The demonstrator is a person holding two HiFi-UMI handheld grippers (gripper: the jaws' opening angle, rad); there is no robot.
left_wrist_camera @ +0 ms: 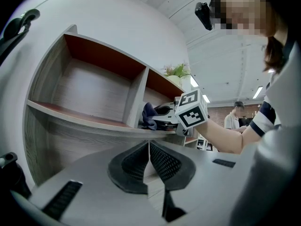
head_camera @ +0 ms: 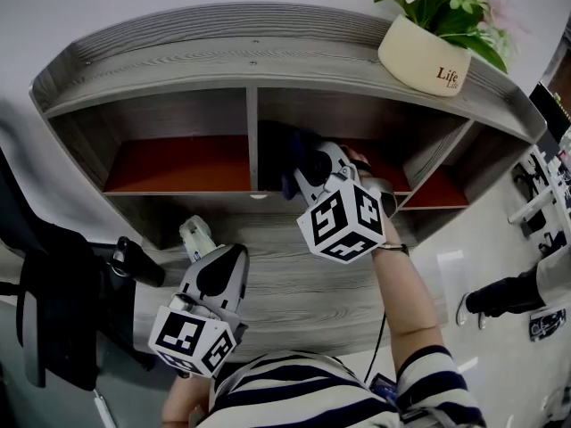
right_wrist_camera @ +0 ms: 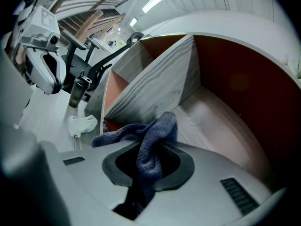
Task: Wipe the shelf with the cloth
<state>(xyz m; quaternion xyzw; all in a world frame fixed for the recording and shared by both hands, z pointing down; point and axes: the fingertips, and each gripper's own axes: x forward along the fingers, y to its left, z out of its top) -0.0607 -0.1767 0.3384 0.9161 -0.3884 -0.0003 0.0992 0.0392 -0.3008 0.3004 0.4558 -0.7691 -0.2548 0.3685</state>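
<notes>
While the right gripper (right_wrist_camera: 148, 166), clenched on a dark blue cloth (right_wrist_camera: 157, 135), sits inside the grey wood-grain shelf (head_camera: 294, 270), wiping seems under way and calls for pressed sweeps next; the left gripper (left_wrist_camera: 149, 161) hangs closed and empty.

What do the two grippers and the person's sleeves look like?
Both the left gripper and the right gripper have smooth light-grey shells with black textured pads on the tongs. Each carries a white cube with black square markers. The person's short sleeve has dark and white stripes.

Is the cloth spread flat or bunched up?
Bunched up. The cloth sits crumpled between the right gripper's jaws.
</notes>
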